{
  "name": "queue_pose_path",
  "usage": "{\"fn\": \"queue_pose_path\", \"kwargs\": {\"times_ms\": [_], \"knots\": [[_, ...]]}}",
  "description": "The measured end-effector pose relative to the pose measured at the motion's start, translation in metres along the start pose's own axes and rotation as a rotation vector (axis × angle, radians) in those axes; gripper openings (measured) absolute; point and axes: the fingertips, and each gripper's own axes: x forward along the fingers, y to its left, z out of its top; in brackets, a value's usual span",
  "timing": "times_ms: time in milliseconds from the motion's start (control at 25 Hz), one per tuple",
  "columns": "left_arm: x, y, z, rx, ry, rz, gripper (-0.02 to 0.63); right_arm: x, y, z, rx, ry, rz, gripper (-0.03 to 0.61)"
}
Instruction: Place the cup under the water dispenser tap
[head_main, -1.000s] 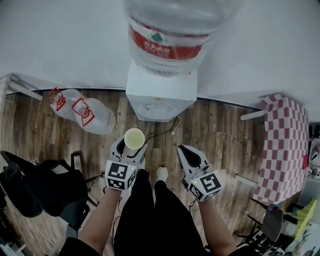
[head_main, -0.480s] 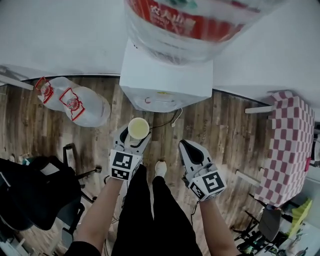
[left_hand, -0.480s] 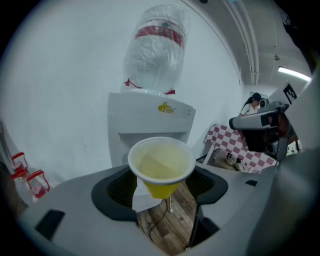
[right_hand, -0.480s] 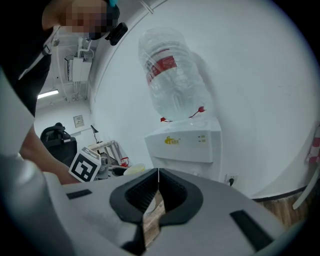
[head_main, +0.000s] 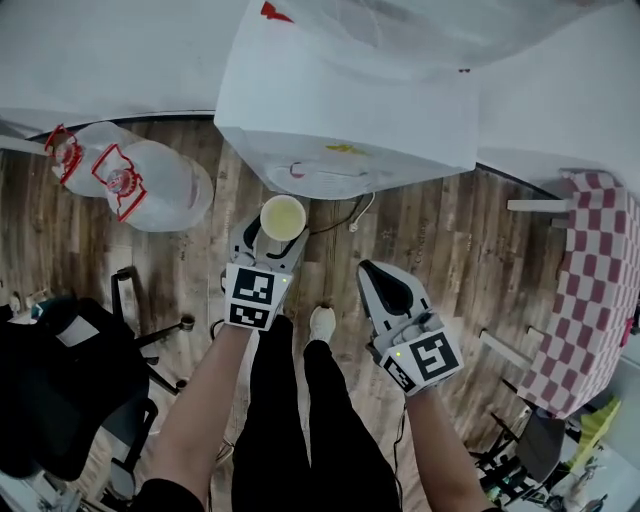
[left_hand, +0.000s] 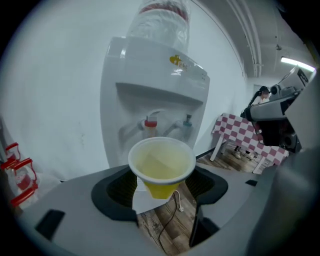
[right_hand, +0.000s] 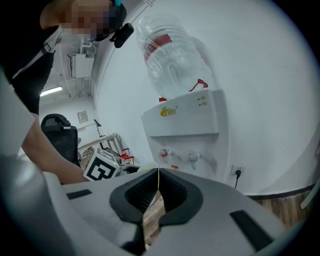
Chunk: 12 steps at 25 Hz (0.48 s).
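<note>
Head view: the left gripper (head_main: 274, 240) holds the yellow cup (head_main: 283, 217) upright just on the near side of the white water dispenser (head_main: 350, 120), with the right gripper (head_main: 372, 272) off to its right over the wood floor (head_main: 450, 250). Left gripper view: the jaws are clamped on the cup's sides, and the red tap (left_hand: 150, 123) and blue tap (left_hand: 188, 120) sit beyond it, so it's not under either yet. Right gripper view: jaws pressed together, nothing between them

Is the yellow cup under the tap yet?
No, the cup sits gripped in the left gripper, in front of the water dispenser, short of its taps.
</note>
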Motion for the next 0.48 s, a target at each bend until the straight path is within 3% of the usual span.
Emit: {"fn": "queue_pose_path", "kwargs": {"times_ms": [480], "knots": [[0.075,0.031,-0.037,0.096,-0.010,0.022,0.308,0.022,-0.025,-0.047,0.009,0.003,-0.027,0.023]]}}
